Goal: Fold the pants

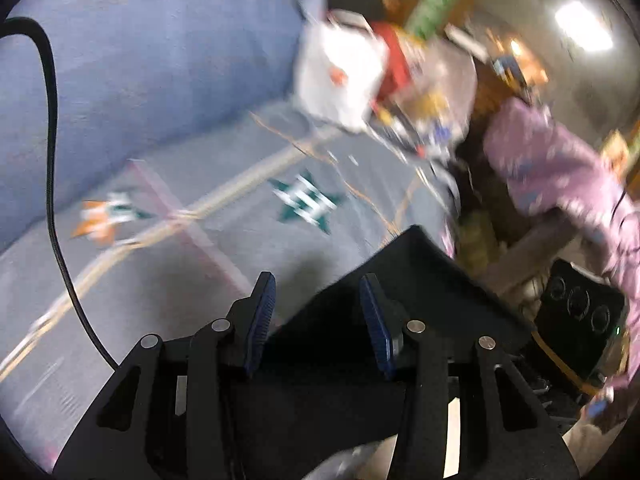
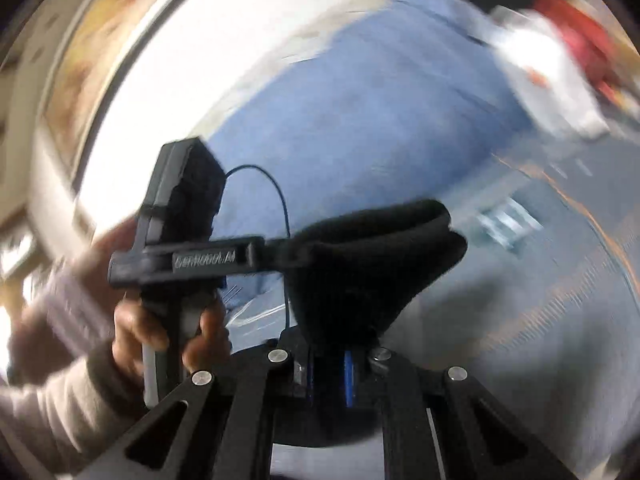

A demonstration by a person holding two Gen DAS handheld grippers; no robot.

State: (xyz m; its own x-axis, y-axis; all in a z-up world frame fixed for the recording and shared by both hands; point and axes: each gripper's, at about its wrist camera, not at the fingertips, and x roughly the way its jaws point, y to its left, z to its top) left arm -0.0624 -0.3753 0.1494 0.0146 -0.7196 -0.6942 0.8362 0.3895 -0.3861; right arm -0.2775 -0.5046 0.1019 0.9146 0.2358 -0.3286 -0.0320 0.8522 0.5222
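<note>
The black pants (image 1: 400,280) hang in the air above a grey patterned bed cover (image 1: 160,264). In the left wrist view my left gripper (image 1: 316,320) is open, its blue pads (image 1: 262,316) apart, with black cloth between and below them. In the right wrist view my right gripper (image 2: 332,376) is shut on the pants (image 2: 372,264), which bunch up in front of it. The left gripper (image 2: 264,254) shows there too, side on, its tip at the cloth's left edge, held by a hand (image 2: 160,320). Both views are motion-blurred.
A blue cushion or sofa back (image 1: 140,48) rises behind the cover. A white bag (image 1: 340,68) and red and mixed clutter (image 1: 408,92) lie at the far end. A purple patterned cloth (image 1: 560,176) and a black device (image 1: 580,312) sit at the right.
</note>
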